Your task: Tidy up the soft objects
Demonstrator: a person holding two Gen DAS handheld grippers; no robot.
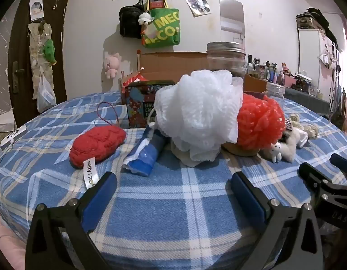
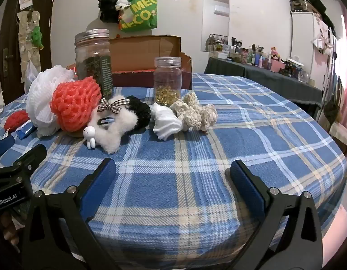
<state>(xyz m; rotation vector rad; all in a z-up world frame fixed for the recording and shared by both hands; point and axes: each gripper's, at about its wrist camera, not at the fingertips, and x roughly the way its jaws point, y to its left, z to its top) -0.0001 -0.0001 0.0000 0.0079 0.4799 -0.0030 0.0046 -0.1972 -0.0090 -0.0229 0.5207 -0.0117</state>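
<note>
A white mesh bath pouf point(image 1: 199, 110) point(image 2: 41, 100) leans on an orange-red mesh pouf point(image 1: 260, 121) point(image 2: 75, 104) in the middle of the blue plaid cloth point(image 1: 173, 202) point(image 2: 184, 180). A red knitted pad point(image 1: 97, 144) lies to their left. A white fluffy piece with a checked bow point(image 2: 116, 121) and a small white figure point(image 2: 89, 136) lie right of the poufs, then a white cloth wad point(image 2: 166, 120) and a cream crocheted piece point(image 2: 196, 112). My left gripper point(image 1: 173, 185) stands open in front of the poufs, empty. My right gripper point(image 2: 172, 169) is open and empty too.
A tall jar with a metal lid point(image 2: 93, 60), a small clear jar point(image 2: 167, 81), a printed tin point(image 1: 142, 105) and an open cardboard box point(image 2: 146, 54) stand behind the soft things. A blue-white packet point(image 1: 144, 155) lies by the red pad. The right gripper's body point(image 1: 326, 184) shows at right.
</note>
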